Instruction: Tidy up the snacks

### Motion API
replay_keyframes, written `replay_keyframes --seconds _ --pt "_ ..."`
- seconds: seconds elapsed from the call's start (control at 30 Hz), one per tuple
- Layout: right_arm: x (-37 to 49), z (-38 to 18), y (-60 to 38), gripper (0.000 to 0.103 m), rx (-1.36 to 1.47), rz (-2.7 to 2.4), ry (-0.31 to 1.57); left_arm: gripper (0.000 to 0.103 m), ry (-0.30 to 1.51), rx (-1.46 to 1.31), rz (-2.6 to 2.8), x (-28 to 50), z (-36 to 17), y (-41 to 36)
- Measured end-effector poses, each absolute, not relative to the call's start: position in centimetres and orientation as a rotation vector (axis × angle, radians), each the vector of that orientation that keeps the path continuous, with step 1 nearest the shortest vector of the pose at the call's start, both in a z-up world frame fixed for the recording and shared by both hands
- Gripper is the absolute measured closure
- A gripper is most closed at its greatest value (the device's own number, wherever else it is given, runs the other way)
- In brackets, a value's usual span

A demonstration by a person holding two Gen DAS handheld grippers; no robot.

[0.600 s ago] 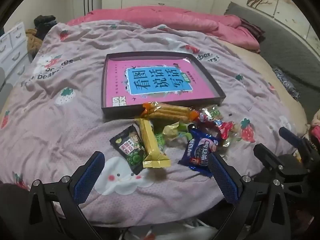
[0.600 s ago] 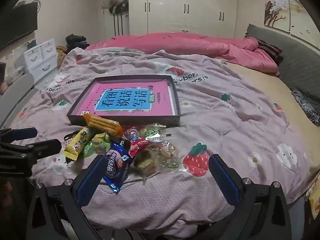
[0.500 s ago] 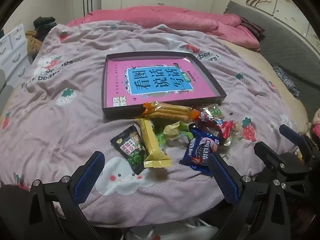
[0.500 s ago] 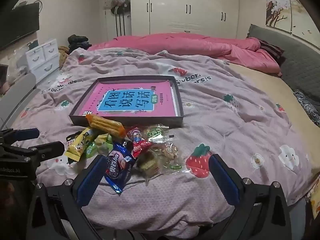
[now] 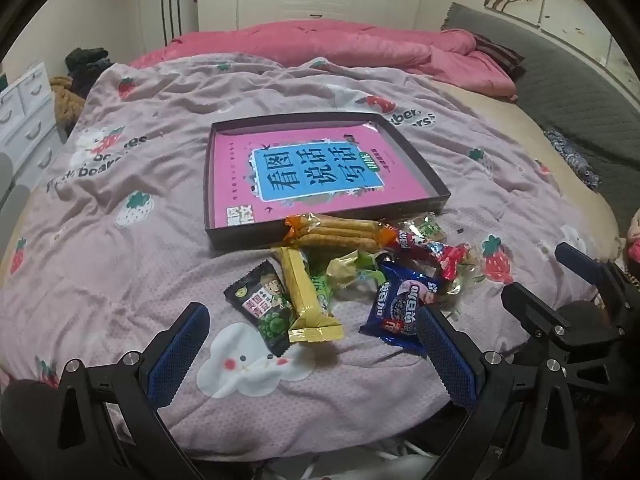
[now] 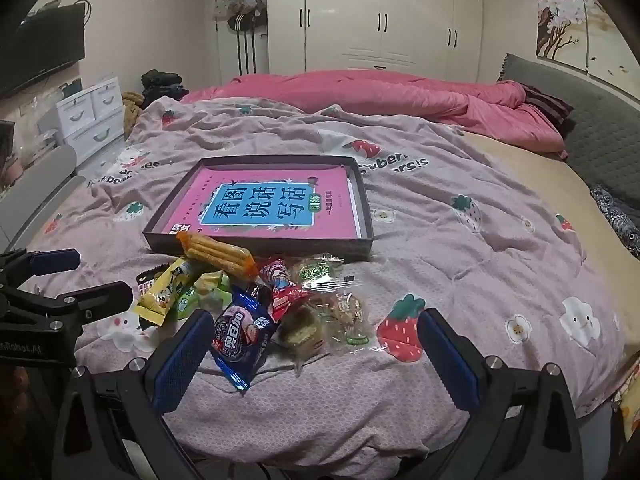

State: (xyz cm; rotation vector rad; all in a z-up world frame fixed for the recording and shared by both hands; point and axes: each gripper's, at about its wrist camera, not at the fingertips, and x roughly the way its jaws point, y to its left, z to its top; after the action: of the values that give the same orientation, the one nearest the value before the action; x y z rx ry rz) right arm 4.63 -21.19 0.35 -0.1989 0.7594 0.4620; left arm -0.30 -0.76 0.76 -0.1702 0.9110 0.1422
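Observation:
A pile of wrapped snacks lies on the bed in front of a dark shallow box (image 5: 416, 164) (image 6: 362, 196) with a pink book inside. In the pile are an orange biscuit pack (image 5: 336, 232) (image 6: 218, 254), a yellow bar (image 5: 306, 300) (image 6: 166, 294), a black packet (image 5: 262, 306), a blue cookie pack (image 5: 400, 304) (image 6: 240, 334) and a red packet (image 5: 430, 250) (image 6: 286, 286). My left gripper (image 5: 310, 354) hovers open just short of the pile, nothing between its blue pads. My right gripper (image 6: 314, 354) is open too, low over the near end of the pile.
The bed carries a mauve strawberry-print quilt (image 5: 120, 160) and a pink duvet (image 6: 380, 96) at the back. A grey headboard (image 6: 580, 120) runs along the right. White drawers (image 6: 90, 114) stand off the left side, wardrobes behind.
Both grippers have crept slightly forward and up toward the pile; the jaws stayed wide open and no snack moved.

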Motion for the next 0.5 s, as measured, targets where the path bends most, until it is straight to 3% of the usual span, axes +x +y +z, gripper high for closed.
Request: replay_keyframes --seconds 0.5 --pt "4.65 0.46 -21.13 0.001 -0.206 0.454 0.763 0.001 0.921 -0.187 0.124 -0.09 0.36 -0.39"
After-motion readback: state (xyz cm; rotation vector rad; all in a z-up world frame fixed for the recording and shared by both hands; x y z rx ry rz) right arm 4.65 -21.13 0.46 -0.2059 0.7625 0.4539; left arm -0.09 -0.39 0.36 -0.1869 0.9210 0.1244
